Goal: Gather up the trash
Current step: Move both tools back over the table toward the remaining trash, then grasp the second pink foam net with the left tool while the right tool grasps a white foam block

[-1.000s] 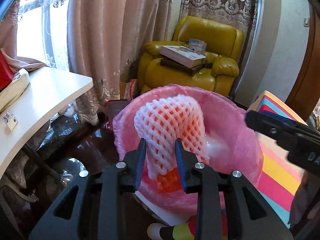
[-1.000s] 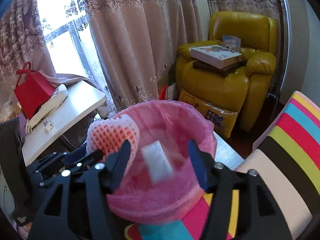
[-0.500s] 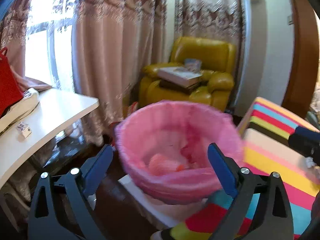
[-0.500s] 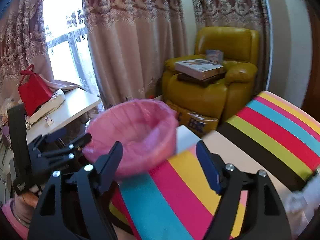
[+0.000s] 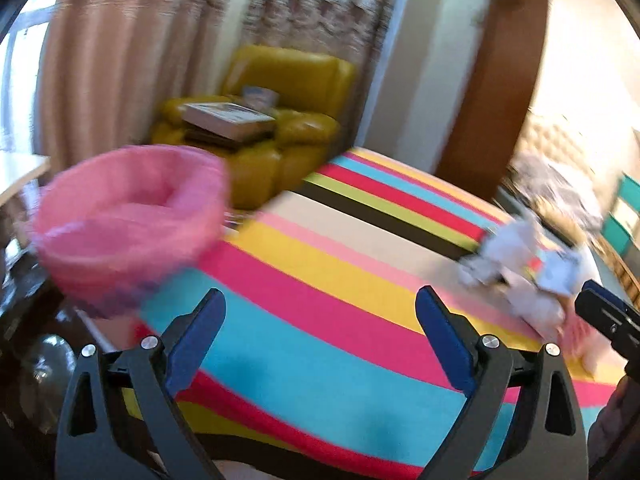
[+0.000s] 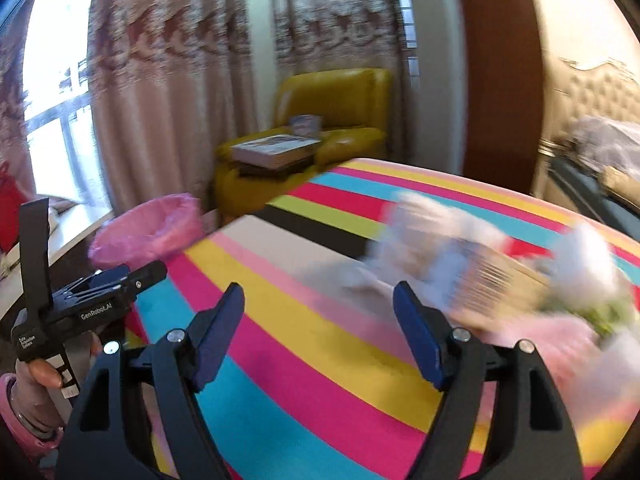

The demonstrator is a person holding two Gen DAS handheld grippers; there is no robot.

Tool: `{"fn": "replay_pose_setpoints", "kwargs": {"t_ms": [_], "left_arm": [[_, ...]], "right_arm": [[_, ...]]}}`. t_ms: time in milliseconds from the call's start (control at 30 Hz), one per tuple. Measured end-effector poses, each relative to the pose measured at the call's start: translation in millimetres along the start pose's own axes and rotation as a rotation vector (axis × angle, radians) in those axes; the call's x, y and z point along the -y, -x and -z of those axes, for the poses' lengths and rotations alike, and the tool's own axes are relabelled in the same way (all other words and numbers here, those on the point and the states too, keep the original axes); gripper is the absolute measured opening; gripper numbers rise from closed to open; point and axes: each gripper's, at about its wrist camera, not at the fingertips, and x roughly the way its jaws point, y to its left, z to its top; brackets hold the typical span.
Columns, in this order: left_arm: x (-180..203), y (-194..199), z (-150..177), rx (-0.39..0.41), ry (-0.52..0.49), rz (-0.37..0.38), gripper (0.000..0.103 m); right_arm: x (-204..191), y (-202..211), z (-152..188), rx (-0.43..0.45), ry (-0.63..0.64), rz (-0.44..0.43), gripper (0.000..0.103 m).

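Note:
A bin lined with a pink bag (image 5: 128,216) stands at the left edge of the striped table; it shows smaller in the right wrist view (image 6: 148,232). A blurred heap of white and pale trash (image 5: 520,268) lies on the cloth at the right, and spreads wide in the right wrist view (image 6: 488,256). My left gripper (image 5: 320,328) is open over the blue and pink stripes, with nothing between its fingers. My right gripper (image 6: 318,320) is open too, empty, just short of the trash heap. The left gripper (image 6: 120,280) also shows from the side, held by a hand.
A striped cloth (image 5: 340,280) covers the table. Behind it stands a yellow armchair (image 5: 280,120) with stacked books (image 5: 228,118). Curtains (image 6: 180,80) hang at the back, a brown door frame (image 5: 492,80) at right. A white desk edge (image 6: 76,236) lies beyond the bin.
Both grippers dropped their trash into the pink bin, opened, and swung right away from it. The white netted foam lies in the bin. The trash heap on the cloth has come into view.

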Motion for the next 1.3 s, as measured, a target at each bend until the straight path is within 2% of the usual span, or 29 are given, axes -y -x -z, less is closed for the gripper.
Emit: {"fn": "replay_pose_setpoints", "kwargs": {"t_ms": [233, 433, 500, 600, 833, 933, 967, 1067, 1300], "left_arm": [[85.6, -8.3, 32.4, -0.038, -0.183, 0.109, 0.09], [142.3, -12.1, 43.3, -0.064, -0.305, 0.198, 0.09], [159.5, -10.4, 47.1, -0.067, -0.343, 0.232, 0.09], [193.5, -13.4, 55.7, -0.084, -0.428, 0.297, 0.09], [212.3, -21.3, 70.9, -0.139, -0.465, 0.345, 0.09], [217.9, -24.2, 71.4, -0.151, -0.486, 0.348, 0.09], [220.1, -24.5, 70.6, -0.152, -0.49, 0.354, 0.09], [225.8, -26.9, 67.5, -0.166, -0.497, 0.381, 0.09], [256.0, -42.5, 63.1, -0.174, -0.499, 0.424, 0.086]], "right_arm": [[86.9, 60.0, 36.0, 0.064, -0.149, 0.217, 0.075], [144.5, 81.5, 44.0, 0.058, -0.234, 0.331, 0.075], [159.3, 77.9, 46.0, 0.026, -0.246, 0.358, 0.075], [163.3, 60.9, 43.8, -0.037, -0.234, 0.366, 0.074], [159.4, 37.0, 41.8, -0.086, -0.238, 0.344, 0.074], [166.3, 31.6, 42.3, -0.093, -0.253, 0.321, 0.062], [168.1, 31.5, 44.1, -0.088, -0.258, 0.309, 0.057], [167.0, 39.2, 48.3, -0.053, -0.25, 0.286, 0.054], [174.2, 70.1, 58.9, 0.029, -0.287, 0.301, 0.053]]}}
